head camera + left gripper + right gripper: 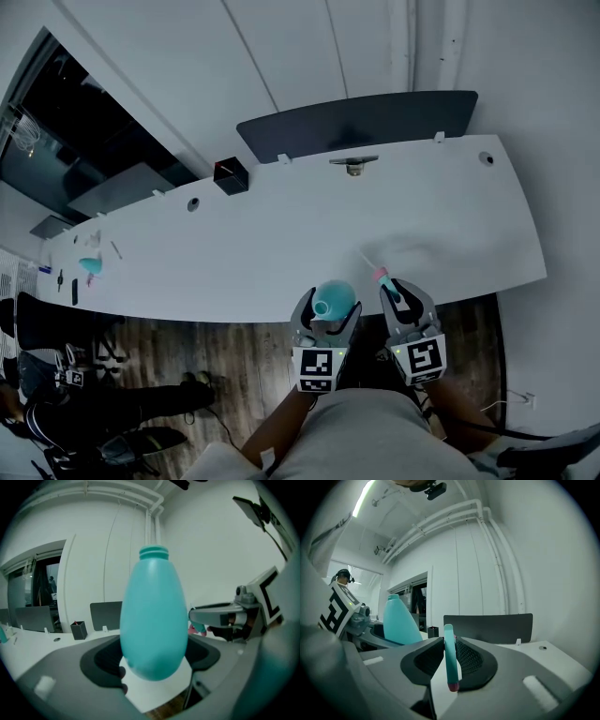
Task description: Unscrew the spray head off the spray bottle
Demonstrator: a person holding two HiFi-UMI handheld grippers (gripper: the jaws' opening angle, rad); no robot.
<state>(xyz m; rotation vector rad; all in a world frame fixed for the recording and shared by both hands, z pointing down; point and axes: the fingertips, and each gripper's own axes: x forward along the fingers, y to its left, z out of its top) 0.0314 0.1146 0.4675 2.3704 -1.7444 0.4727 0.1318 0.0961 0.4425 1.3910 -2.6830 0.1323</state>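
Observation:
A teal spray bottle (pixel 333 300) with a bare threaded neck (pixel 153 551) stands upright between the jaws of my left gripper (pixel 325 323), which is shut on its round body (pixel 153 620). Right beside it, my right gripper (pixel 401 302) is shut on the detached spray head (pixel 385 280), a slim teal piece with a pink part (pixel 450 658). Its thin white tube (pixel 368 261) sticks out over the table. Both grippers hover at the near table edge. The right gripper view also shows the bottle (pixel 399 620) to the left.
The long white table (pixel 281 234) carries a black pen box (pixel 231 175), a metal fitting (pixel 353 164) and small items, one teal (pixel 91 265), at the far left. A dark panel (pixel 356 122) stands behind it. A seated person (pixel 66 398) is at lower left on the wood floor.

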